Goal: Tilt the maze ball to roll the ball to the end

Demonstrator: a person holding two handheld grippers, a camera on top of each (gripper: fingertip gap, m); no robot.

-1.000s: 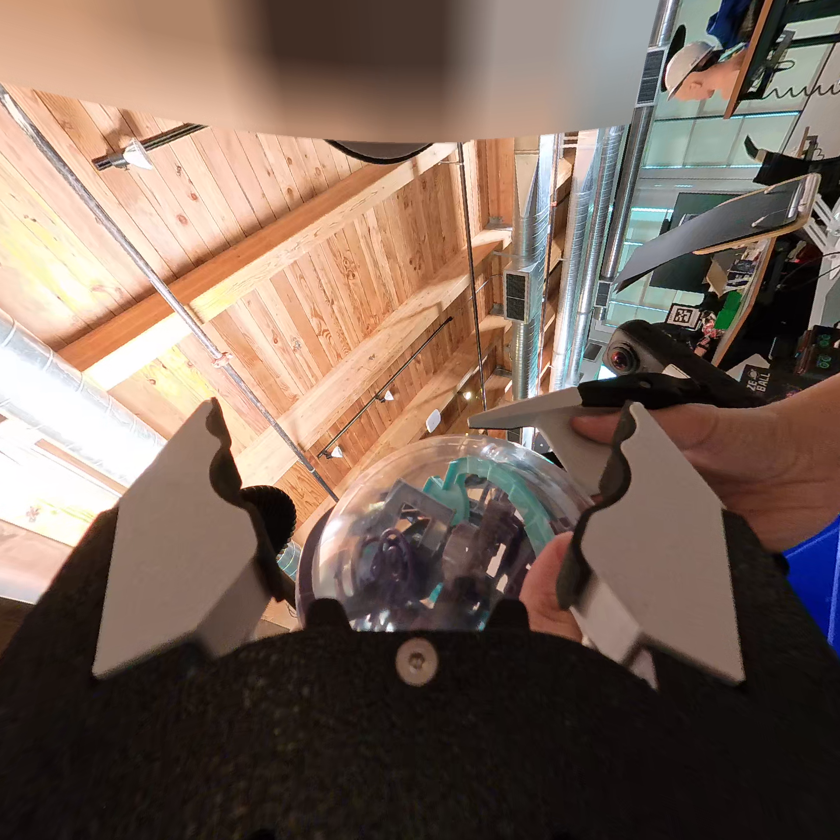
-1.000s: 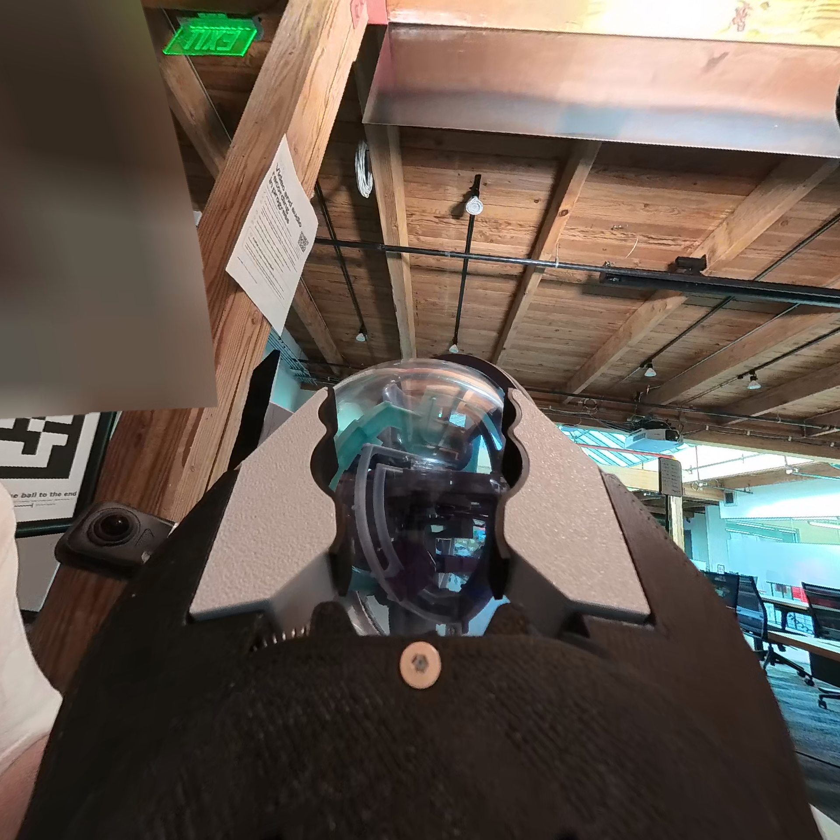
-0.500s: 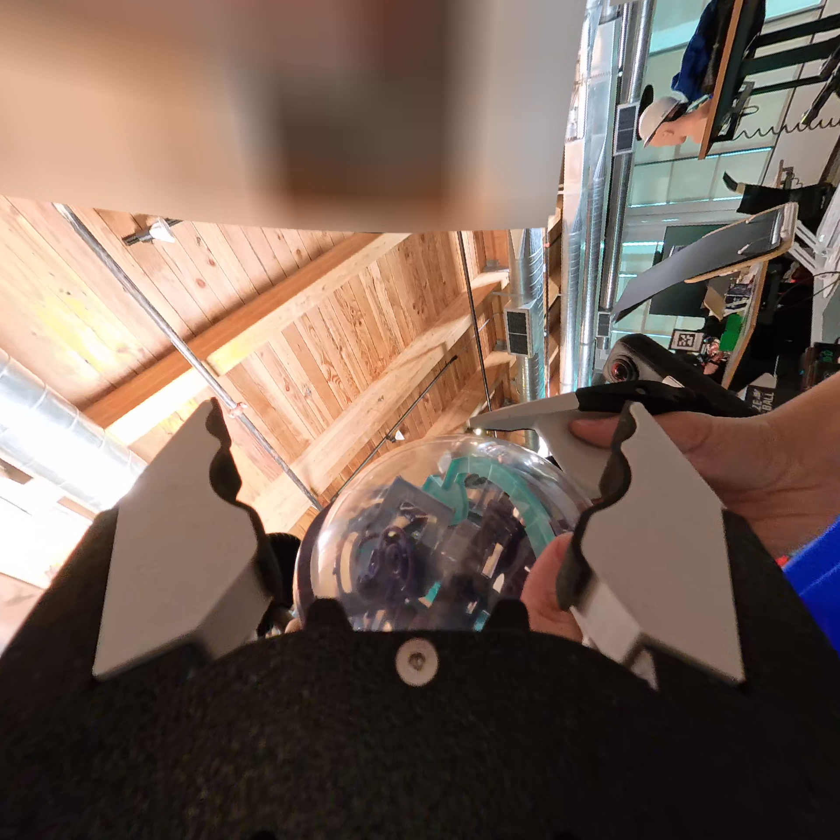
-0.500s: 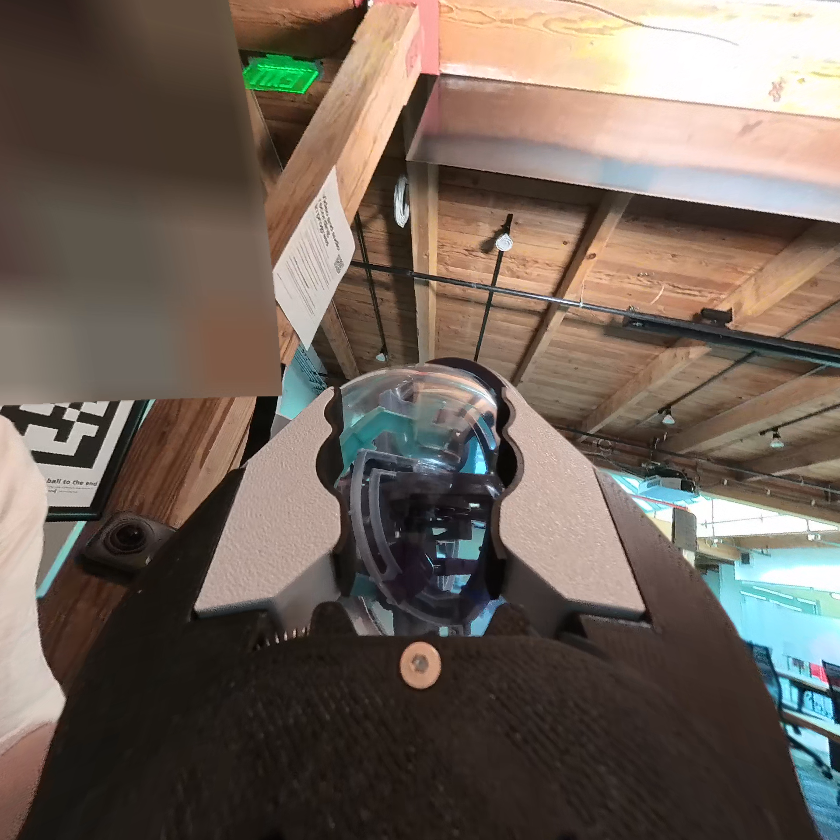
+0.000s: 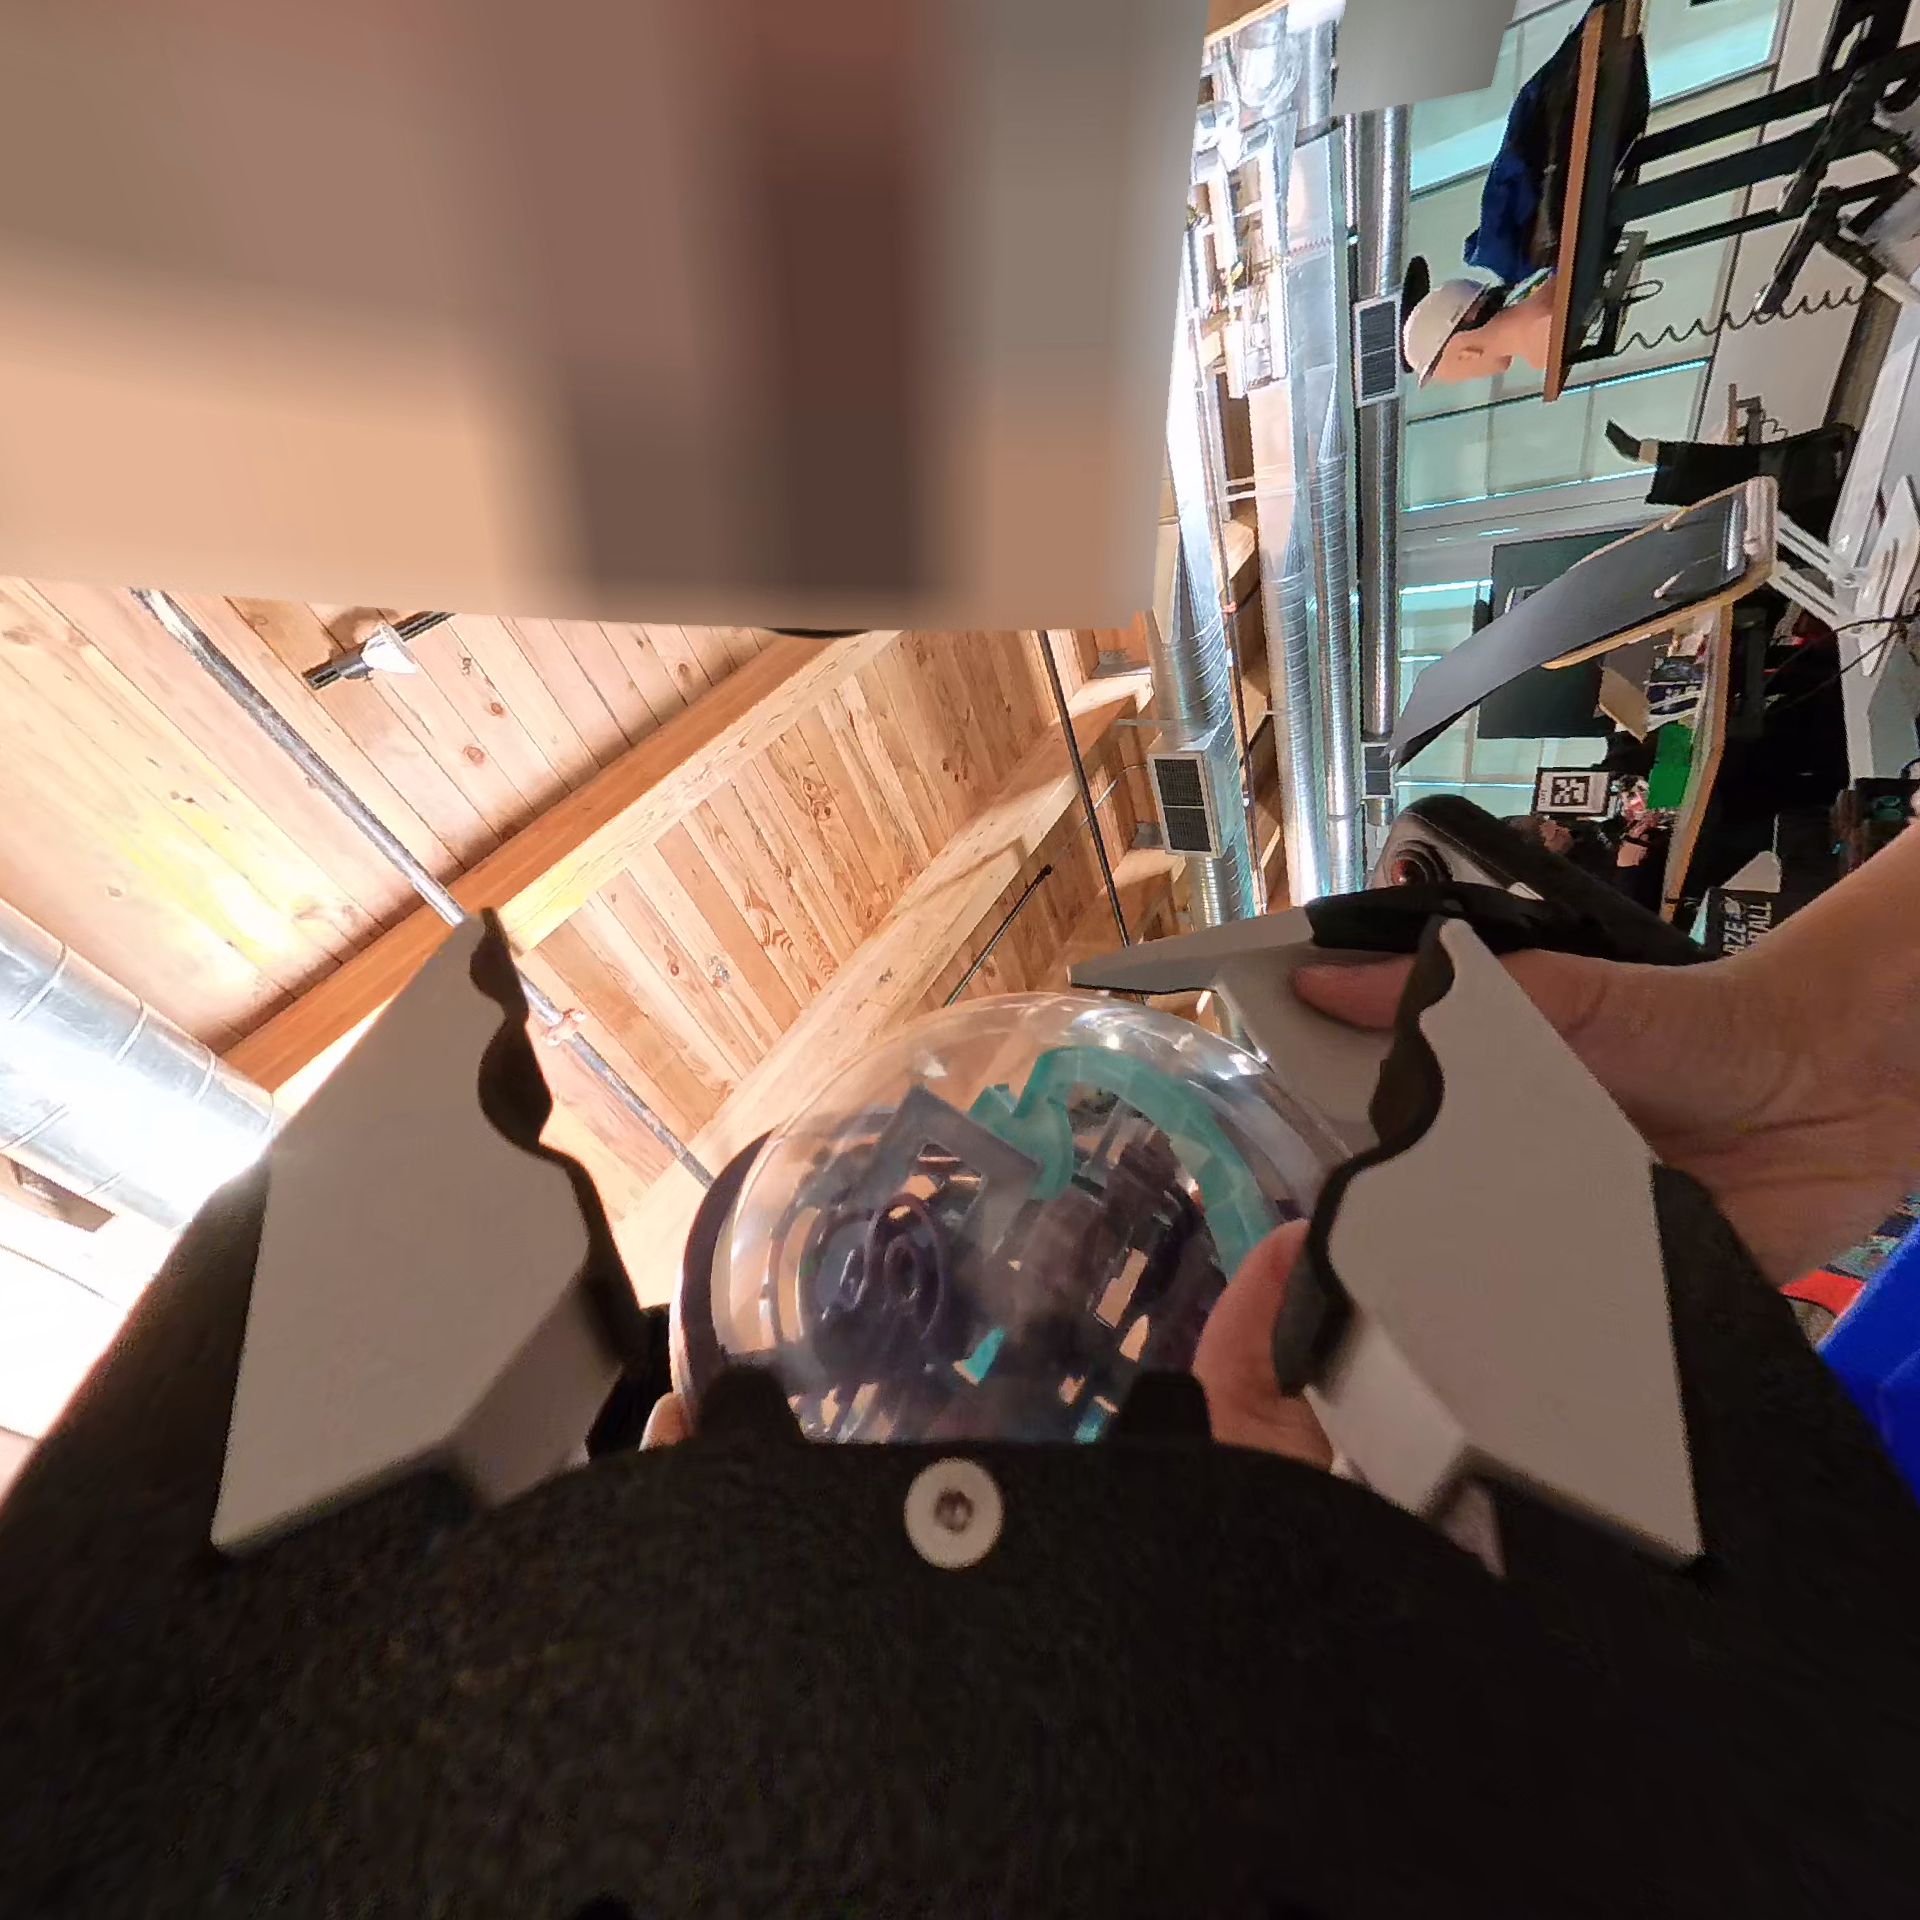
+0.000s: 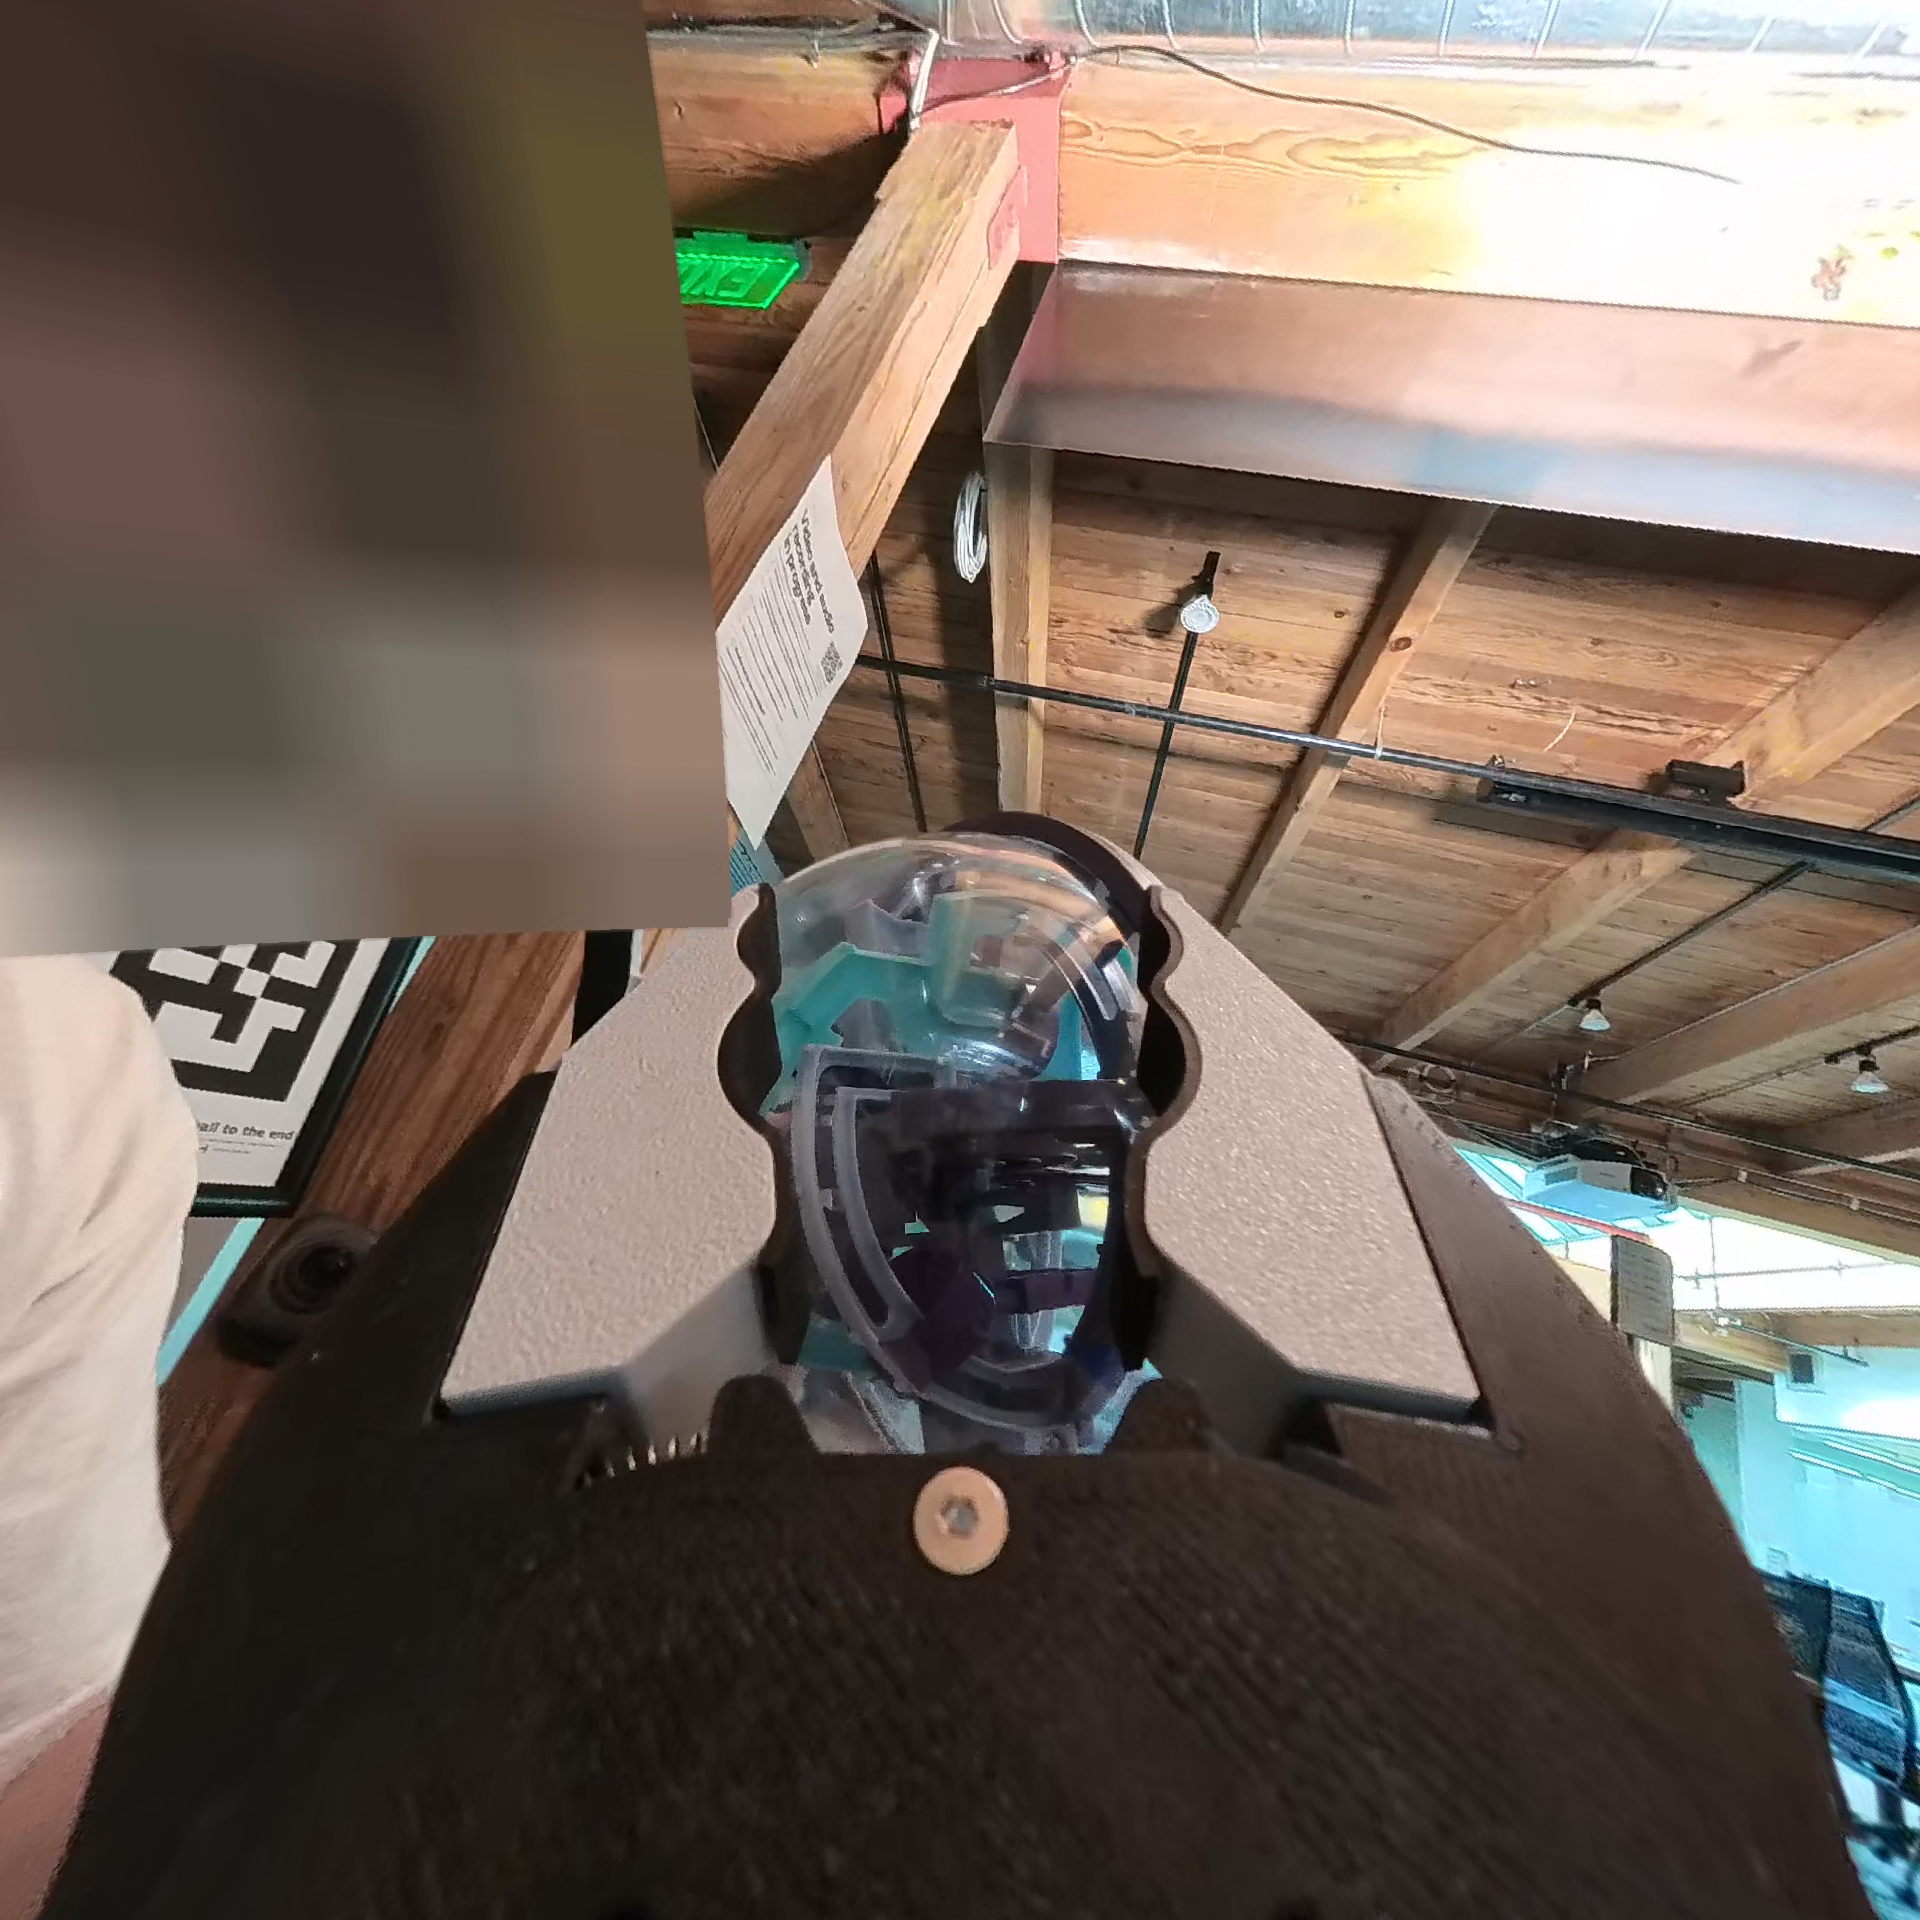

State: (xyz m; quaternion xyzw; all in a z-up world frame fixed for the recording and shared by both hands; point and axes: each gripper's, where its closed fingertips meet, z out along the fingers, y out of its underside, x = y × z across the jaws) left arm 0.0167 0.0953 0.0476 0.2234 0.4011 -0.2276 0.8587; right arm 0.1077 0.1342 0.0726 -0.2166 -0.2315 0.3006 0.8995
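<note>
Up against the wooden ceiling point(image 6: 1351, 665), well off any counter, sits the maze ball point(image 6: 951, 1091): a clear sphere with teal and grey tracks inside, clamped between the wavy black pads point(image 6: 750, 1060) of the right gripper point(image 6: 951, 997), both pads pressed to its sides. Seen from the left wrist view, same maze ball point(image 5: 997, 1216) low between the jaws of the left gripper point(image 5: 956, 1039), whose fingers point(image 5: 416, 1195) stand wide apart with wood showing between pad and sphere on the near side; released, then, and gripping nothing. Also there: a hand point(image 5: 1714, 1070) wrapped round the right gripper, thumb resting against the sphere's lower edge. As to progress: pick-up clearly done, sphere lifted and turned toward both cameras, so tilting apparently under way. Not to be made out in either view: the small ball itself, lost among dark purple and grey track pieces and glare on the shell; likewise the end point of the track. Hence no telling how much of the route is covered. Probably still left: further careful tilts until the ball reaches the end, with nothing visible to suggest arrival yet. Left gripper seemingly only standing by to steady or re-grip.
</note>
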